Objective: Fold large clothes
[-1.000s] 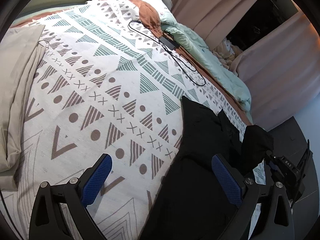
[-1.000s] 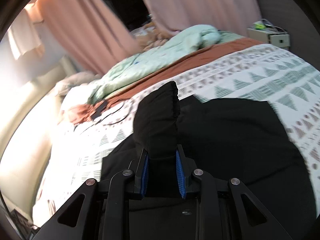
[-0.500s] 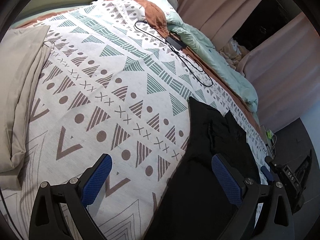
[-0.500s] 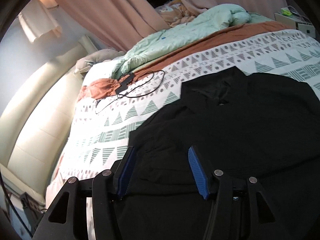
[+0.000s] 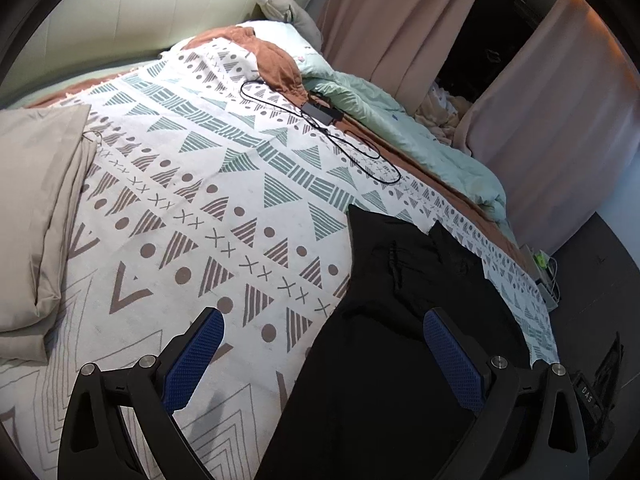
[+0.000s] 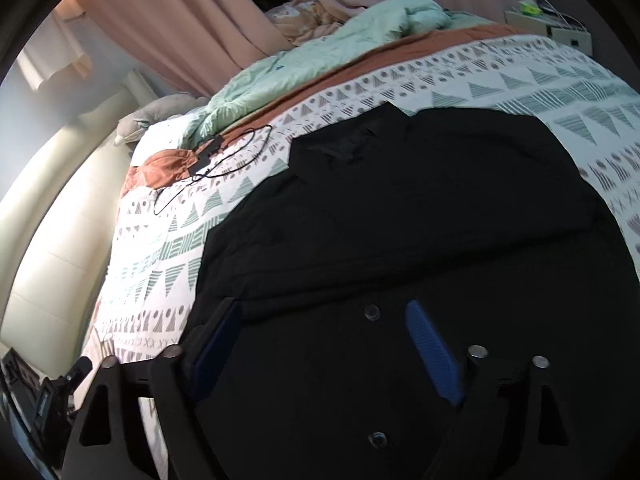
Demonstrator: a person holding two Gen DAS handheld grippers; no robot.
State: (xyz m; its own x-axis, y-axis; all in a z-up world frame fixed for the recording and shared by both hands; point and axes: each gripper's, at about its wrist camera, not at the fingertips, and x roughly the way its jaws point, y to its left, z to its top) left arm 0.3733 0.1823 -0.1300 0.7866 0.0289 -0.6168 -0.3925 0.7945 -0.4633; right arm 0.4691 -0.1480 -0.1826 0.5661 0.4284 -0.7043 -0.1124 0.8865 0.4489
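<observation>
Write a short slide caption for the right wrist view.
Open right gripper hovers over a black shirt spread on the bed.

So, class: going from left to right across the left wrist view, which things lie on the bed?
Beige folded cloth → black cable → black shirt → mint quilt.

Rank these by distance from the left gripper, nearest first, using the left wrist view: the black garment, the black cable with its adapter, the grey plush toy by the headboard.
From the left gripper:
1. Black garment, partly between the open fingers, toward the right.
2. Black cable with adapter, mid-bed, beside the green duvet.
3. Grey plush toy, at the headboard, farthest.
</observation>
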